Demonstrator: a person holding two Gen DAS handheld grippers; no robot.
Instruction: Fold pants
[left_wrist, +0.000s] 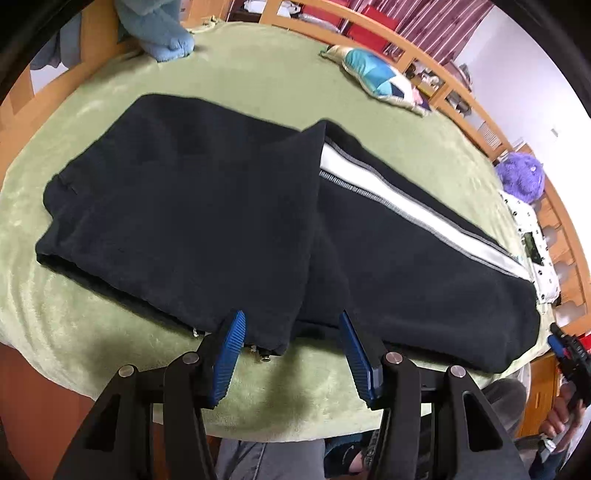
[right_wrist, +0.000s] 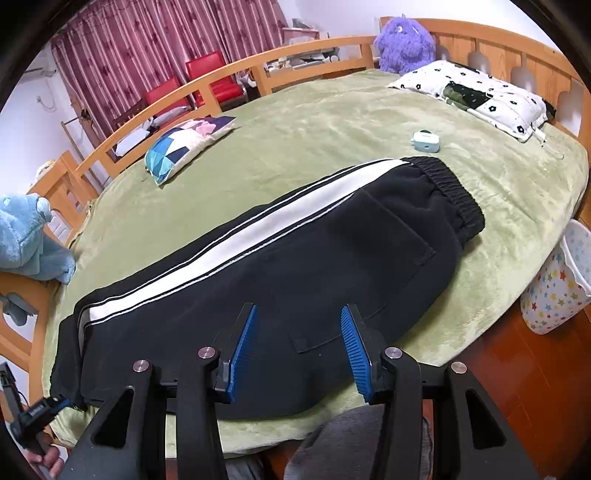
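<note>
At frame centre: pants (left_wrist: 229, 221) lie flat on your bed (left_wrist: 258, 85).
Left tool (left_wrist: 291, 325): spread wide, over the hem.
Right tool (right_wrist: 297, 321): spread wide, over the pants' near edge.

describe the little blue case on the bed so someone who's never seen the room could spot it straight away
Start at the green blanket covering the bed and look toward the headboard end. Between the waistband of the black pants and the white flower-print pillow lies the case, alone on bare blanket. It is the only small, hard, pale blue thing there; its neighbours are all soft fabric.
</note>
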